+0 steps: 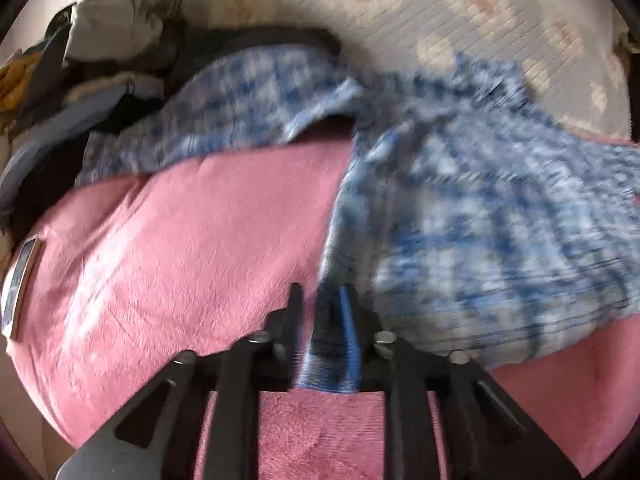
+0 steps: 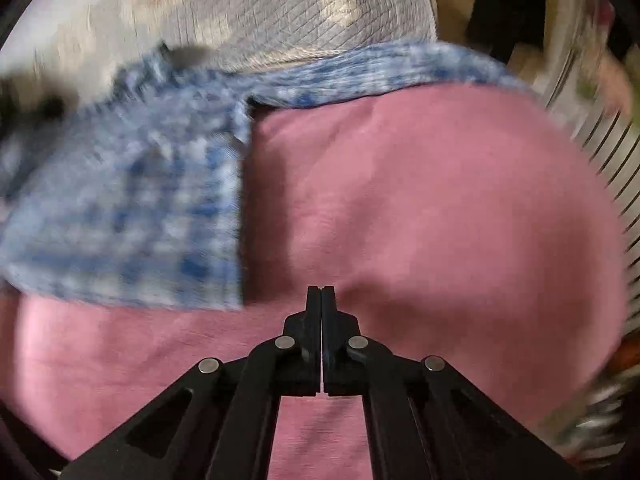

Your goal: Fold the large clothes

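Note:
A blue and white plaid shirt (image 1: 460, 208) lies rumpled across a pink fleece blanket (image 1: 180, 240). My left gripper (image 1: 322, 300) is shut on a bunched edge of the shirt, and the cloth runs up from between its fingers into the rest of the garment. In the right wrist view the same shirt (image 2: 120, 208) covers the left side of the pink blanket (image 2: 420, 208). There my right gripper (image 2: 321, 292) hangs over bare pink fleece just right of the shirt's edge. It is shut, pads together, with nothing in it. Both views are blurred.
A pile of grey, dark and mustard clothes (image 1: 120, 40) sits at the far left. A pale quilted bedcover (image 1: 460, 20) lies beyond the blanket. A flat rectangular object (image 1: 18, 280) rests at the blanket's left edge. Striped fabric (image 2: 600, 152) borders the right.

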Available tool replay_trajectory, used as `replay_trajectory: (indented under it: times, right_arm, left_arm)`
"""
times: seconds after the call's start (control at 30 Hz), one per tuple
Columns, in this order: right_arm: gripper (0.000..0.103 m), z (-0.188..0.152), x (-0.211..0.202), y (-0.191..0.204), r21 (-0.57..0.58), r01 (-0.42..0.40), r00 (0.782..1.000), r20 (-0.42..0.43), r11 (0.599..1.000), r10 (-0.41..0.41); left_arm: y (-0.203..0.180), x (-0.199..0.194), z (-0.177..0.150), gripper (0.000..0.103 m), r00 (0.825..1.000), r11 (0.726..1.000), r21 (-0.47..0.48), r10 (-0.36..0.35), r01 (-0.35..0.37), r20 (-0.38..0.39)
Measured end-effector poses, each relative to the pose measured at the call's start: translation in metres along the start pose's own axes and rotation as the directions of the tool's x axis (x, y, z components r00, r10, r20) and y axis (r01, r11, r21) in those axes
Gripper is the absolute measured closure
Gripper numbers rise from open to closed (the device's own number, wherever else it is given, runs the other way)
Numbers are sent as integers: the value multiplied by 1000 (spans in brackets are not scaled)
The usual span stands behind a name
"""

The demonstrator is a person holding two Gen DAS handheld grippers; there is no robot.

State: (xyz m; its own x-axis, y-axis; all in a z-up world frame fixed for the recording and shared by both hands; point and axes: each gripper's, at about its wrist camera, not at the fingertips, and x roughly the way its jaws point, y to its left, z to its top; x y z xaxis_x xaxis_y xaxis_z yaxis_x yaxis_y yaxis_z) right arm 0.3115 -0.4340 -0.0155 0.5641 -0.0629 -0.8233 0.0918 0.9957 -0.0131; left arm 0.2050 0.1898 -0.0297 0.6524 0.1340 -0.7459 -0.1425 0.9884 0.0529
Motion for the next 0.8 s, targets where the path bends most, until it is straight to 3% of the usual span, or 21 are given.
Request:
replay_trajectory:
  times: [0.07, 0.17, 0.3, 0.33, 0.37, 0.43, 0.5, 0.6, 0.7, 0.8]
  right_arm:
    - [103, 1, -12, 9, -52, 42, 996, 76, 998, -38]
    - [102, 4, -27, 23, -92, -17, 990, 137, 996, 30]
    - [90, 14, -29, 55, -160, -72, 981, 165, 985, 99]
    - [74, 13, -32, 63, -184, -74, 980, 169, 980, 106]
    - [48, 13, -35, 75, -217, -58, 977, 187, 974, 100]
    - [26, 10, -41, 92, -259, -13, 965, 249, 966, 80]
    - [26, 6, -42, 107, -297, -4, 964, 252, 955, 82]
    - [26, 4, -34, 117, -314, -21, 976, 197, 949, 87]
    - [26, 9, -22, 103, -230, -72, 987, 126, 971, 103]
    - [26, 13, -6, 68, -59, -165, 984, 54, 985, 168]
  left_arm:
    - [-3, -18, 4, 66, 997, 999, 12, -48, 47, 65]
    - [-11, -39, 7, 50, 988, 998, 48, -43, 36, 146]
    - [-26, -47, 8, 39, 983, 991, 79, -115, 104, 145]
    - [-31, -45, 6, 37, 983, 989, 94, -123, 111, 136]
    - [-36, -43, 5, 37, 985, 988, 113, -119, 105, 126]
    - [-49, -34, 2, 33, 994, 986, 164, -58, 41, 97]
    - [-56, -20, -2, 33, 998, 982, 189, -2, -10, 64]
    - [-48, -13, -1, 33, 999, 991, 132, -29, 25, 32]
    - [-30, -15, 5, 28, 998, 997, 71, -22, 17, 66]
    - [-12, -2, 7, 27, 993, 994, 52, 91, -95, 72]
